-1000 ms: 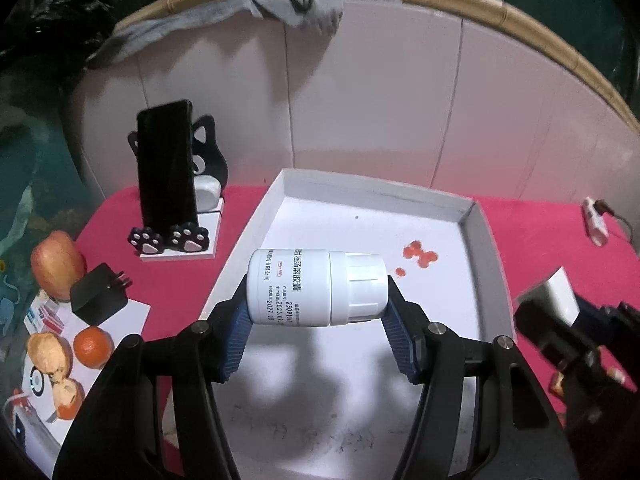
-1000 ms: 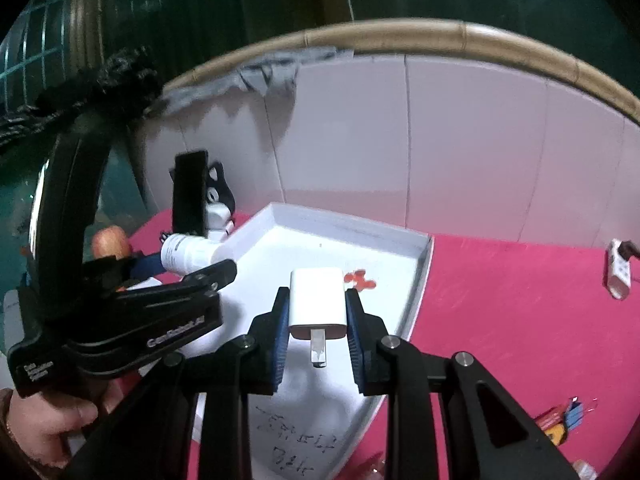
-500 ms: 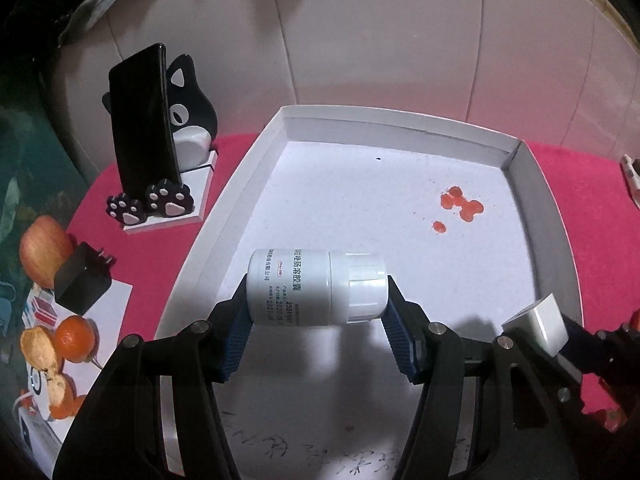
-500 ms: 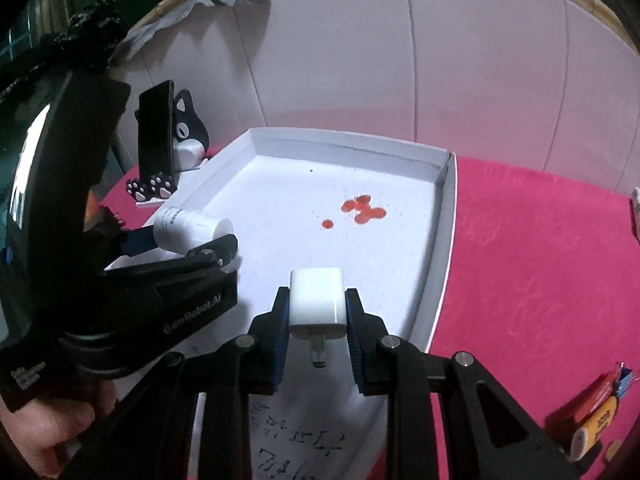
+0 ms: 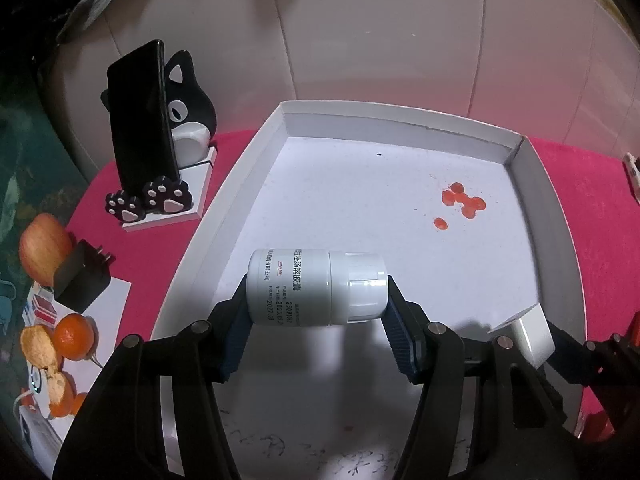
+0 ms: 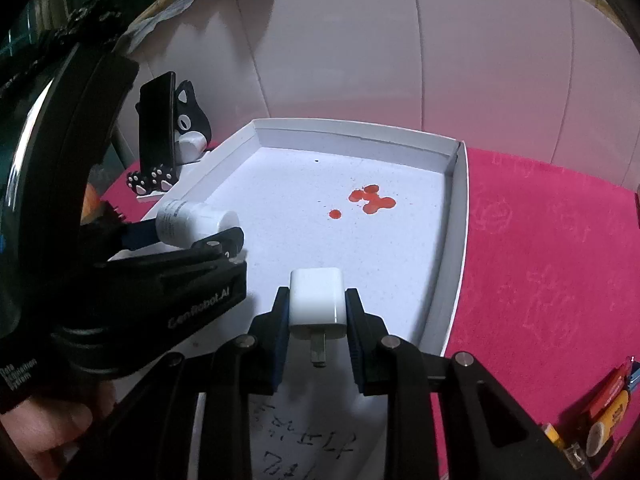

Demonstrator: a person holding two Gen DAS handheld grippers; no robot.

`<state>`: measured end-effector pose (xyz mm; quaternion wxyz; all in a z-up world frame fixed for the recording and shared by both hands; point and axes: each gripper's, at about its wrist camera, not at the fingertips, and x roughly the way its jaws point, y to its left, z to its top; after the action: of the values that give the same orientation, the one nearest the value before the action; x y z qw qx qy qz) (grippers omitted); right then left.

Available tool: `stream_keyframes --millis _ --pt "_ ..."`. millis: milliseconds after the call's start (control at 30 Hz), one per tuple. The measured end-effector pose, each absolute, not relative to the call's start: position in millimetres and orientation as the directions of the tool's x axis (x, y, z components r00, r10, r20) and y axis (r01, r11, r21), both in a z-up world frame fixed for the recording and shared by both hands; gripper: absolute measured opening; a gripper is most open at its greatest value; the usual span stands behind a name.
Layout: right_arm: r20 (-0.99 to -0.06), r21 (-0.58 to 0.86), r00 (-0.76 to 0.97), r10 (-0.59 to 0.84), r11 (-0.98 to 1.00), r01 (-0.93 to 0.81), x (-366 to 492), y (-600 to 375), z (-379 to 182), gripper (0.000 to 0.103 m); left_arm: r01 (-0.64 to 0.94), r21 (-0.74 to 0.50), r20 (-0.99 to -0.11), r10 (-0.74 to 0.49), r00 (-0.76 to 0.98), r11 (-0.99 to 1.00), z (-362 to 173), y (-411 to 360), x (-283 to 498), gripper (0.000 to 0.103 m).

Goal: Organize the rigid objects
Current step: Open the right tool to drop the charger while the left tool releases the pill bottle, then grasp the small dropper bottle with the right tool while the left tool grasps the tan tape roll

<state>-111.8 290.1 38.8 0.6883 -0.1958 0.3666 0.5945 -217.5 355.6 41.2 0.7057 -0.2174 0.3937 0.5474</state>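
The left gripper pinches a white pill bottle end to end, one blue pad on the base and one on the ribbed cap, so the bottle lies sideways across the fingers with its label facing up. Gripping the flat ends probably keeps the round body from rolling out. It hangs over the white tray, toward the tray's 7 o'clock corner; whether it touches the floor of the tray I cannot tell.

The right gripper has its fingers closed narrowly on a white charger plug, pads on the two flat sides, the metal prong pointing back toward the camera. It sits at about 6 o'clock over the tray, just inside the right wall. In the left view the same plug shows at 4 o'clock from the bottle, near it but apart.

Both items are aimed at the tray, which I judge to be the collecting place for the rigid things; the step in hand looks like setting them down side by side. Red spots mark the tray floor toward 1 o'clock, well clear of both loads.

Outside the tray, on the pink counter, a black phone leans in a cat-shaped stand at 10 o'clock, and a black adapter lies near an apple at 9 o'clock.
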Motion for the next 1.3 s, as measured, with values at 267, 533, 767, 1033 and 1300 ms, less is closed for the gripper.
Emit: stream_keyframes --millis 267,533,767,1033,1300 --pt "-0.735 0.099 0.078 0.674 0.22 -0.971 -119.4 287.6 38.7 0.027 -0.949 0.101 -0.823 0.561 0.09 0.3 28.0 362.4 -220.1 0.061" --pt "-0.71 0.079 0.136 0.69 0.27 -0.96 -108.4 278.9 45.0 0.081 -0.975 0.033 -0.812 0.574 0.101 0.218 28.3 361.4 -237.0 0.096" --pt "-0.648 0.062 0.174 0.742 0.279 -0.958 -109.6 250.9 66.3 0.103 -0.981 -0.029 -0.732 0.664 0.15 0.19 57.4 325.3 -248.6 0.103" --pt "-0.515 0.039 0.244 0.822 0.307 -0.951 -91.6 186.6 109.7 0.103 -0.965 -0.171 -0.581 0.77 0.262 0.199 96.0 253.1 -265.2 0.103" --pt "-0.408 0.107 0.327 0.853 0.4 -0.91 -29.0 88.7 131.2 0.103 -0.874 -0.253 -0.526 0.7 0.484 0.414 93.8 181.9 -237.1 0.103"
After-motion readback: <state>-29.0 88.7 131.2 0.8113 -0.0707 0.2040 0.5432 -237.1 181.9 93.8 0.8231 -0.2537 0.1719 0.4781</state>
